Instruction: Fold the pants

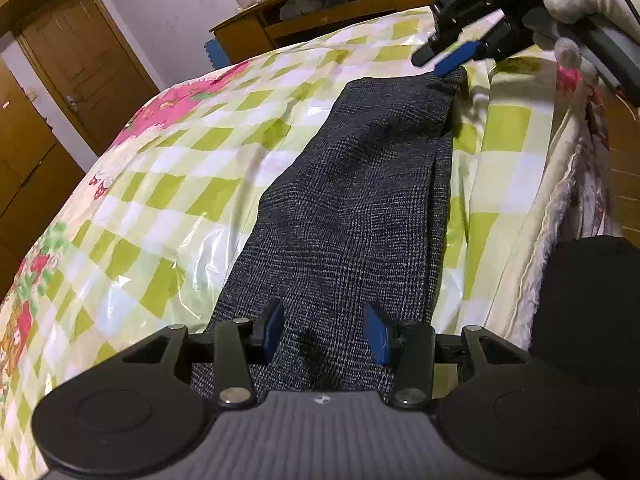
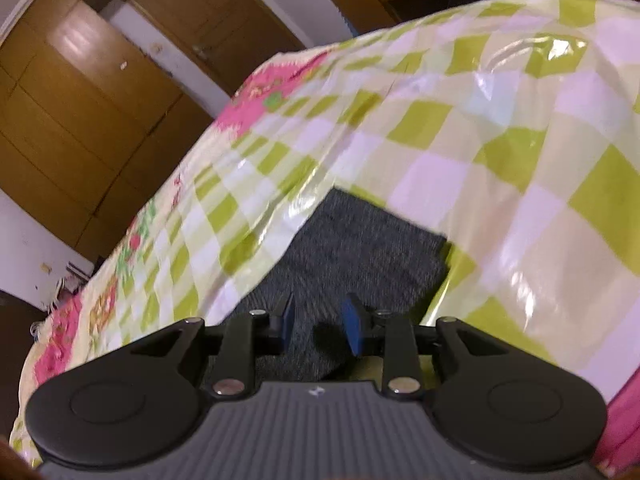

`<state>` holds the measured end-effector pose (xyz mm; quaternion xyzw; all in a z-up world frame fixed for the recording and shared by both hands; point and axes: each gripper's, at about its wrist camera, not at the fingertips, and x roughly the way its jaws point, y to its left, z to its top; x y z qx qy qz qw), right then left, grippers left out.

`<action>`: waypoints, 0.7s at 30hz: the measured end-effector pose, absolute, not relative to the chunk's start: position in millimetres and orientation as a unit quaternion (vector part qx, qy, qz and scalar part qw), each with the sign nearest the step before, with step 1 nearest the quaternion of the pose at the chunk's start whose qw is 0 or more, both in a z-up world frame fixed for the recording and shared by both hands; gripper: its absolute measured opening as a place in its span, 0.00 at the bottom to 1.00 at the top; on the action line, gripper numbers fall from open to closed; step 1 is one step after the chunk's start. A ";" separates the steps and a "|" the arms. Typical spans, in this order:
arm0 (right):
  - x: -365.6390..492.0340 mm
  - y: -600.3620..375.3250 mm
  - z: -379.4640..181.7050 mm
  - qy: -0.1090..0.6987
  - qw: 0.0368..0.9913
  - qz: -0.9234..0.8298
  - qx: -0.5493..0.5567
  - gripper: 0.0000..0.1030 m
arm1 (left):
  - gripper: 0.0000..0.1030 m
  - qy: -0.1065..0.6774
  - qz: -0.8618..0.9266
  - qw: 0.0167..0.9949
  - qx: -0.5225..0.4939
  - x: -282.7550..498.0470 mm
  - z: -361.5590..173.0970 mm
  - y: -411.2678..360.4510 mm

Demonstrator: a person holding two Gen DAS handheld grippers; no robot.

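Dark grey plaid pants (image 1: 360, 200) lie in a long narrow strip, folded lengthwise, on a bed covered with a glossy green-and-white checked sheet (image 1: 168, 184). My left gripper (image 1: 324, 312) hovers over the near end of the strip, its blue pads apart and the cloth lying flat beneath them. At the far end my right gripper (image 1: 440, 62) sits at the corner of the pants, held by a hand in a fluffy white sleeve (image 1: 580, 0). In the right wrist view the right gripper (image 2: 320, 304) is open over the pants (image 2: 360, 248), with nothing pinched between the pads.
The bed's right edge drops off past a white fleecy blanket (image 1: 552, 208). A dark shape (image 1: 584, 296) stands beside it, low on the right. A wooden door (image 1: 88, 64), wardrobe (image 2: 72, 120) and a wooden desk (image 1: 320, 4) stand beyond the bed.
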<state>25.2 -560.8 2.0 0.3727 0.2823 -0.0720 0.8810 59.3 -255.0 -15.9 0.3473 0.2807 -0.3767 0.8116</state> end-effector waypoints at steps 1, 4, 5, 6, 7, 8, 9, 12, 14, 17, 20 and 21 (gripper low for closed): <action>24.3 -563.0 3.9 0.276 0.883 -0.072 0.373 0.28 | 0.56 0.281 -0.377 0.812 0.347 59.2 -16.2 -256.1; 24.0 -567.8 3.3 0.272 0.880 -0.080 0.381 0.28 | 0.56 0.278 -0.379 0.811 0.349 60.6 -16.3 -258.8; 22.9 -569.8 3.2 0.272 0.880 -0.084 0.381 0.28 | 0.56 0.276 -0.380 0.811 0.349 60.7 -15.4 -259.7; 20.7 -571.3 4.2 0.274 0.879 -0.087 0.380 0.28 | 0.56 0.275 -0.383 0.810 0.348 61.0 -14.5 -260.7; 18.7 -572.8 6.3 0.279 0.879 -0.092 0.376 0.28 | 0.56 0.273 -0.384 0.811 0.347 61.5 -13.8 -262.1; 17.4 -573.7 8.2 0.287 0.879 -0.099 0.368 0.28 | 0.56 0.272 -0.386 0.811 0.345 62.0 -13.2 -263.4; 16.2 -574.3 10.4 0.298 0.879 -0.108 0.356 0.28 | 0.56 0.271 -0.388 0.811 0.342 62.8 -12.9 -265.4; 18.3 -576.7 6.9 0.337 0.871 -0.119 0.336 0.29 | 0.56 0.270 -0.392 0.813 0.335 63.4 -12.1 -271.3; 20.6 -579.8 0.3 0.348 0.862 -0.120 0.348 0.29 | 0.56 0.269 -0.396 0.813 0.331 62.0 -11.3 -274.0; 23.2 -582.3 -5.3 0.342 0.853 -0.107 0.379 0.34 | 0.56 0.268 -0.400 0.811 0.333 59.9 -11.2 -276.6; 27.0 -580.1 -5.0 0.337 0.852 -0.097 0.388 0.38 | 0.56 0.269 -0.401 0.811 0.331 59.9 -10.3 -277.6; 27.7 -579.9 -4.3 0.334 0.854 -0.100 0.386 0.38 | 0.56 0.269 -0.402 0.811 0.329 60.5 -10.4 -277.8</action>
